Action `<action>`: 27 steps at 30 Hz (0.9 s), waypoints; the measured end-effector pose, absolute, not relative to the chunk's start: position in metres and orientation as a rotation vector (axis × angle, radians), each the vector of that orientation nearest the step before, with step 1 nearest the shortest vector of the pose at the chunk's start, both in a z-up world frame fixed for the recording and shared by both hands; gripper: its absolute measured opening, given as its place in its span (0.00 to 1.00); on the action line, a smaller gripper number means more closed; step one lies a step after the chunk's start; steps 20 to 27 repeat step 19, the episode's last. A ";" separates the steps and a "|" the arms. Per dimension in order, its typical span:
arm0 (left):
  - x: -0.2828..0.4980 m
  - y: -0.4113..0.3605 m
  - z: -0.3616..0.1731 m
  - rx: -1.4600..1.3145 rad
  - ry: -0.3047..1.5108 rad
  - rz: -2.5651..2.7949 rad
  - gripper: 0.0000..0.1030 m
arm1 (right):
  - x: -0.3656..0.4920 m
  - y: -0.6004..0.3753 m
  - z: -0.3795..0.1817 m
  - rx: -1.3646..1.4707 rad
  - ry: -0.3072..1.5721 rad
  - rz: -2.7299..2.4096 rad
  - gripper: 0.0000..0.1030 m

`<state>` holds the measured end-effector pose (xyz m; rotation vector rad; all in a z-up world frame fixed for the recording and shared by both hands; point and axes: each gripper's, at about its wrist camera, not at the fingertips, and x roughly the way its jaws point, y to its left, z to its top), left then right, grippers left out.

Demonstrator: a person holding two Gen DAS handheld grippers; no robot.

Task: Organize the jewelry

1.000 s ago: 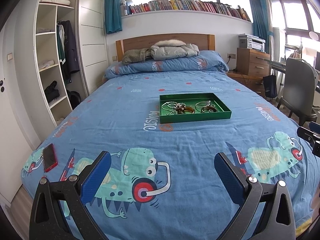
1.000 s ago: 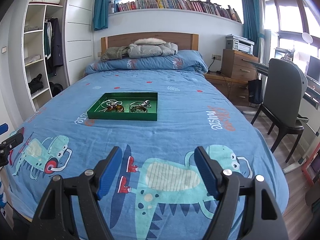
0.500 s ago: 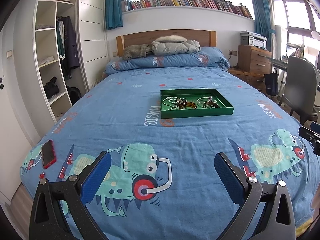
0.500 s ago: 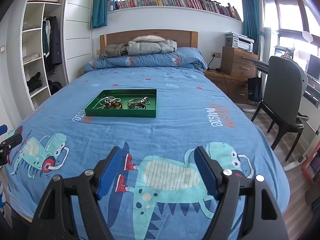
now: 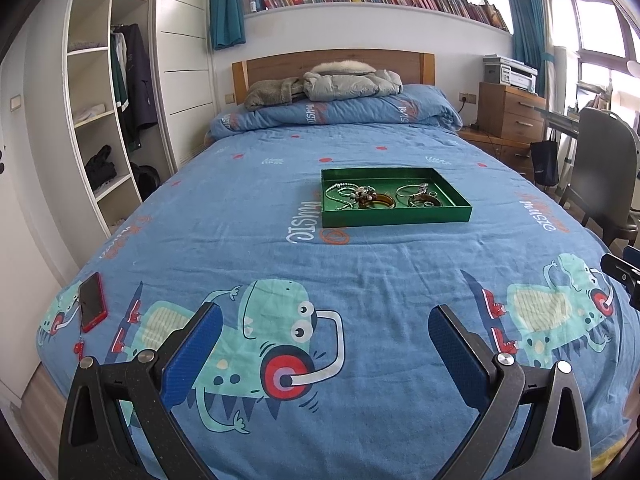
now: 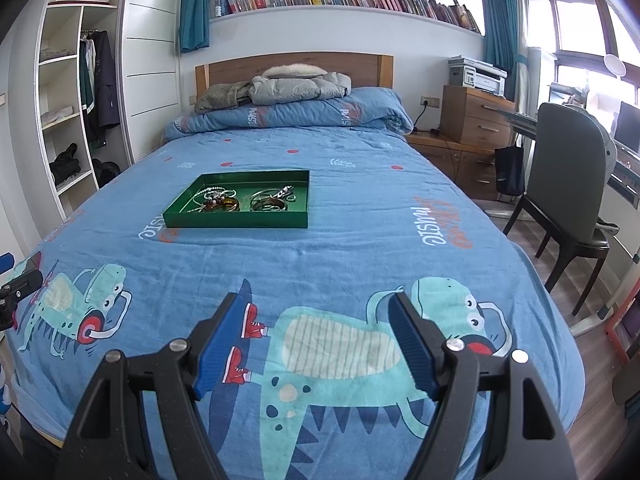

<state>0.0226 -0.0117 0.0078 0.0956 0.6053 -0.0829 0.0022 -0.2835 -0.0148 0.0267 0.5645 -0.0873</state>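
Observation:
A green tray [image 5: 394,217] lies on the middle of the bed; it also shows in the right wrist view [image 6: 236,221]. In it lie a silver chain necklace [image 5: 340,194], a brown bangle [image 5: 378,201] and silver bracelets [image 5: 412,191], tangled together. The jewelry [image 6: 224,202] sits in the tray's middle in the right wrist view. My left gripper [image 5: 326,338] is open and empty above the bed's foot, well short of the tray. My right gripper [image 6: 318,332] is open and empty, also over the bed's foot, to the tray's right.
A red phone [image 5: 92,301] lies at the bed's front left corner. Jackets [image 5: 332,84] lie on the folded quilt at the headboard. Open shelves [image 5: 96,120] stand on the left. A wooden drawer unit [image 6: 476,118] and grey chair [image 6: 572,196] stand on the right.
Both views have tilted down and drawn back slightly, so the tray sits higher in frame. Both grippers stay open. The jewelry has not moved.

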 end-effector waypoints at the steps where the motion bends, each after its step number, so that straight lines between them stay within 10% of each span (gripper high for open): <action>1: 0.023 -0.012 0.008 0.096 0.606 -0.082 0.98 | 0.003 -0.284 -0.015 0.028 0.565 -0.087 0.71; 27: 0.033 -0.015 -0.001 0.101 0.634 -0.077 0.98 | 0.012 -0.289 -0.028 0.042 0.582 -0.085 0.71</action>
